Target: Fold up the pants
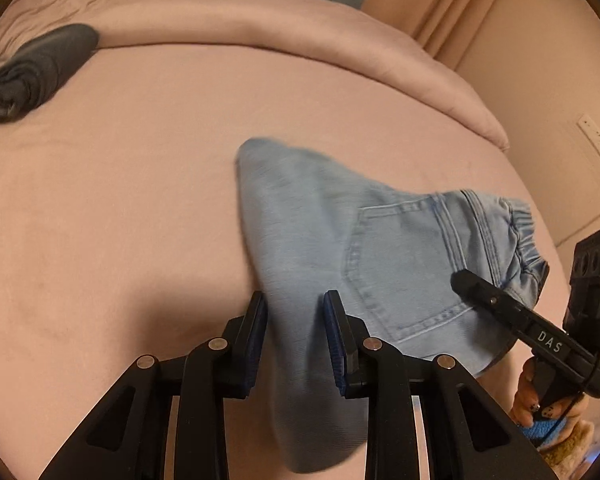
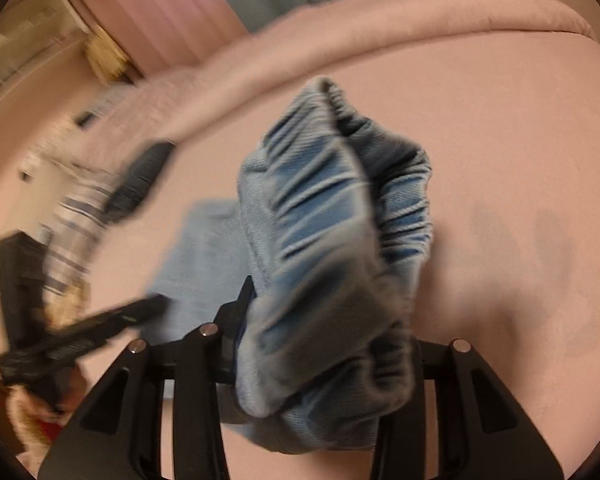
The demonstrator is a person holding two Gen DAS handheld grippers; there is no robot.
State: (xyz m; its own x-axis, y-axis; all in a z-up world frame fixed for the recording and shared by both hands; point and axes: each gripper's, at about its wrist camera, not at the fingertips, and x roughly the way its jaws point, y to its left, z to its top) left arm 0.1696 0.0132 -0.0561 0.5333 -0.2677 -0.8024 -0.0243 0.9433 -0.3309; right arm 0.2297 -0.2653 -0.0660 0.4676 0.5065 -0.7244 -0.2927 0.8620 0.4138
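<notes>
Light blue denim pants (image 1: 380, 248) lie partly lifted over the pink bed sheet (image 1: 120, 200), back pocket up. In the left wrist view my left gripper (image 1: 296, 332) is shut on a folded leg section that runs between its blue pads. My right gripper (image 1: 476, 286) comes in from the right and grips the elastic waistband (image 1: 520, 232). In the blurred right wrist view the bunched waistband (image 2: 340, 208) drapes over my right gripper (image 2: 324, 320). Its left finger (image 2: 242, 300) shows, while the other is hidden under the cloth. My left gripper (image 2: 140, 308) appears at the lower left.
A dark folded garment (image 1: 40, 68) lies at the far left of the bed, with a striped cloth (image 2: 72, 216) near it. A rolled pink comforter (image 1: 260, 20) lines the back edge. Curtains and a wall stand behind. A hand (image 1: 536, 396) holds the right gripper.
</notes>
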